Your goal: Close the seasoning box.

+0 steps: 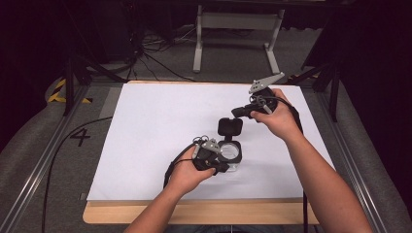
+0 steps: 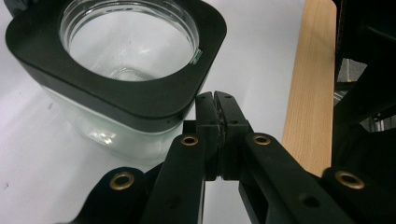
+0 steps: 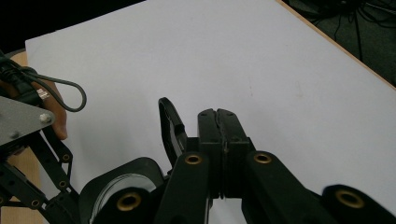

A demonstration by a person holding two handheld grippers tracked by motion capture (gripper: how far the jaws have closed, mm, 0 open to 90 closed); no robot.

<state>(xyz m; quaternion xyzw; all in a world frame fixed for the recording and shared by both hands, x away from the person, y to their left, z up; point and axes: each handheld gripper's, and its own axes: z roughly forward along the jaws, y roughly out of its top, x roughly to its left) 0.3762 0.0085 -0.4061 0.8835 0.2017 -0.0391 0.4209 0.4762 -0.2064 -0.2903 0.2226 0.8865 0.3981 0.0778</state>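
1. Glass jar (image 1: 232,153) with a square black collar and round open mouth stands just below centre of the white worktop (image 1: 155,121); nothing visible inside in the left gripper view (image 2: 126,51).
2. Black lid (image 1: 229,127), rounded square, sits at the jar's 12 o'clock, tilted up and apparently hinged to the collar.
3. Left gripper (image 1: 214,160) at the jar's 8 o'clock; jaws pressed together, tips against the collar's corner (image 2: 215,100), pinching nothing.
4. Right gripper (image 1: 243,112) at the lid's 1 o'clock; jaws pressed together just beside the lid edge (image 3: 170,126), nothing between them.
5. White sheet over a wooden board (image 1: 194,213); grey carpet, cables, and a white metal frame (image 1: 238,29) at 12 o'clock.
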